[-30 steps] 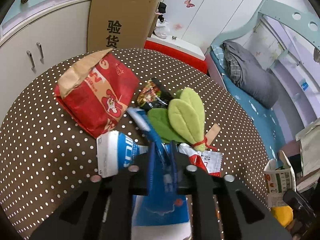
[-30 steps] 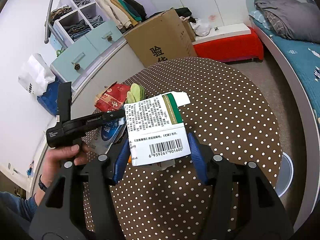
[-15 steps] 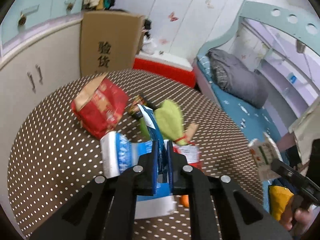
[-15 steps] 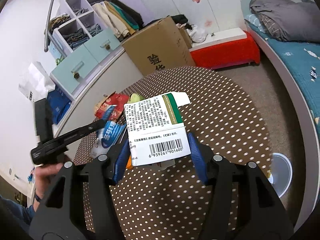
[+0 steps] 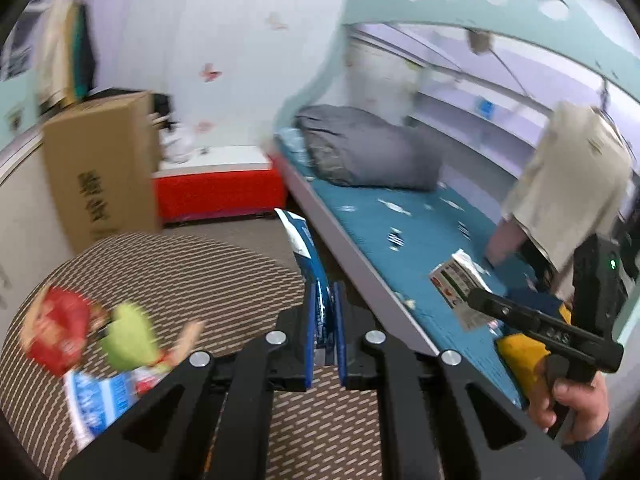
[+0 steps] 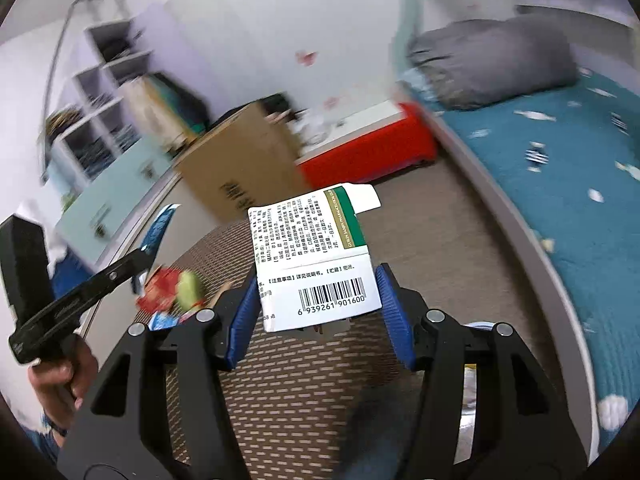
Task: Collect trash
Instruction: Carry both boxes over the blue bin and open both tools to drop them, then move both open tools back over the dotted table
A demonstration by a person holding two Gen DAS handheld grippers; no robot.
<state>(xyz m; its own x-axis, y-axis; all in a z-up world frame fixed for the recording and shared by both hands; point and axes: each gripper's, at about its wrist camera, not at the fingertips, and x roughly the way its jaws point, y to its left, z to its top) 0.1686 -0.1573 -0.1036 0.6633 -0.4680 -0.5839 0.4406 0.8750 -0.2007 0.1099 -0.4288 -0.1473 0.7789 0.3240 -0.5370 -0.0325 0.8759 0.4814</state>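
Observation:
My left gripper [image 5: 323, 308] is shut on a thin blue wrapper [image 5: 304, 248] that sticks up between its pads, lifted off the brown dotted table [image 5: 200, 264]. My right gripper [image 6: 316, 300] is shut on a white carton [image 6: 316, 264] with a green stripe and a barcode, held above the table's edge [image 6: 300, 380]. In the left wrist view that carton [image 5: 460, 280] shows over the bed side. Still lying on the table are a red bag [image 5: 56, 332], a green leaf-shaped item [image 5: 128, 336] and a blue-and-white package [image 5: 92, 400]. Both views are motion-blurred.
A tall cardboard box [image 5: 100, 176] and a red bench [image 5: 216, 188] stand behind the table. A bed with a blue sheet [image 5: 400, 232] and a grey duvet [image 5: 368, 152] runs along the right. Something yellow [image 5: 520, 356] sits low by the bed. Pale blue drawers [image 6: 100, 184] line the left wall.
Both grippers rose and swung right, away from the table's clutter toward the bed. The blue wrapper came up off the table in the left one. The carton stays gripped in the right.

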